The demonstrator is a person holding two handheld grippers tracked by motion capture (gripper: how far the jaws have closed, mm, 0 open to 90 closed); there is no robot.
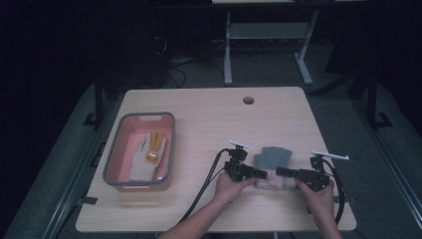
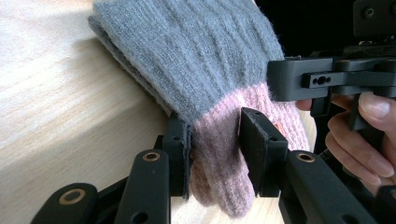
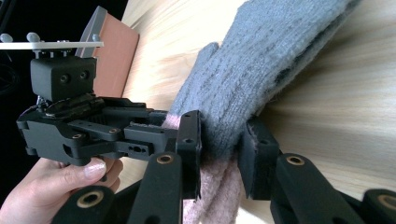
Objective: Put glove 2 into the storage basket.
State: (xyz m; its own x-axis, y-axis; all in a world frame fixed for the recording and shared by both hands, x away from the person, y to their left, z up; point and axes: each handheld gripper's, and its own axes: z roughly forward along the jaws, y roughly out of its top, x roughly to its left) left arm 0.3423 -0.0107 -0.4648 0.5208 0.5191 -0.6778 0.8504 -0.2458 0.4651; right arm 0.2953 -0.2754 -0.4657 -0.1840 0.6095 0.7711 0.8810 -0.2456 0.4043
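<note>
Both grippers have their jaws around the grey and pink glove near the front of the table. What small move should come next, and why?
Probably a short lift together. The left gripper and right gripper each pinch the pink cuff of the glove, which lies on the table. Raising it would free it for carrying, perhaps to the bin already holding another glove.

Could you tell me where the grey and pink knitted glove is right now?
In the high view the grey and pink knitted glove lies near the table's front right, between both grippers.
</note>
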